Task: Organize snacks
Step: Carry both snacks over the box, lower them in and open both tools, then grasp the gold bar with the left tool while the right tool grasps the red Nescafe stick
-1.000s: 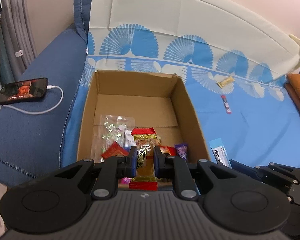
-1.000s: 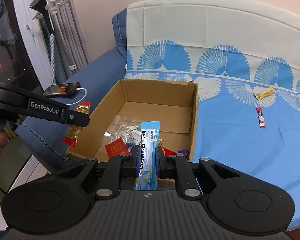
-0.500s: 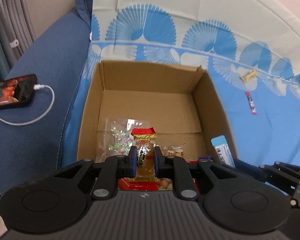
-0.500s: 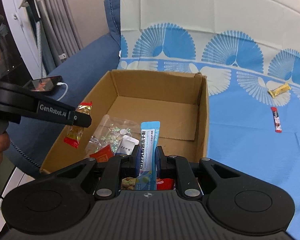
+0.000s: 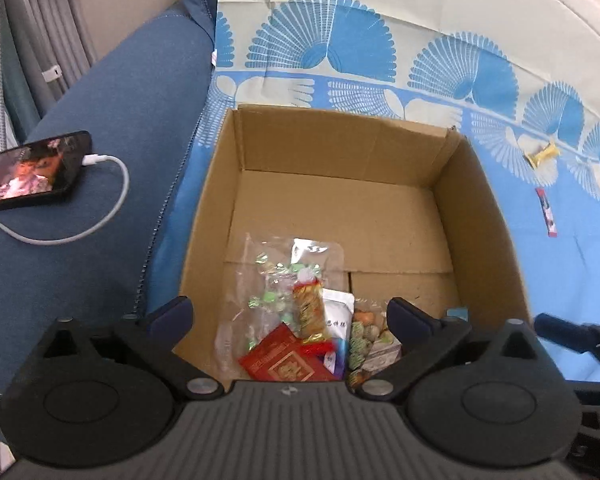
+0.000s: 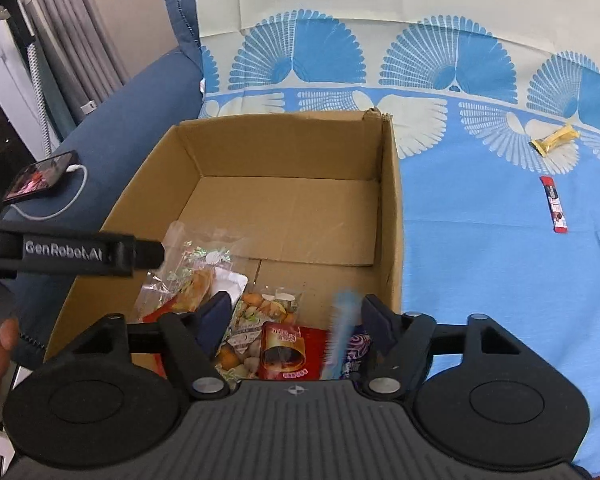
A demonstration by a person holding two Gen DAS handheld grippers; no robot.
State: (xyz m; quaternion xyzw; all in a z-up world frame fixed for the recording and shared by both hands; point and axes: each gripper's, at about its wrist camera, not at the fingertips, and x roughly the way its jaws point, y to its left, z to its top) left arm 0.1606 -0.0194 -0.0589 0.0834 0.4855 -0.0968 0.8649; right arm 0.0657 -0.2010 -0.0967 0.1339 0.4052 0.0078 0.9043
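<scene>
1. The left gripper (image 5: 290,314) is spread wide over the cardboard box (image 5: 480,216), nothing gripped.
2. The orange candy pack (image 5: 310,308) is seen lying on the snack pile inside.
3. The right gripper (image 6: 296,322) is wide too; the blurred blue stick pack (image 6: 340,328) is caught between its fingers, untouched, over the box.

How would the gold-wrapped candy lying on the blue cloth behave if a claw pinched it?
The gold-wrapped candy looks small with twisted foil ends, so it is probably light and easy to lift. The shiny wrapper may be slippery and crinkle under the pads. It lies flat on the blue cloth, so it seems unlikely to roll.
</scene>
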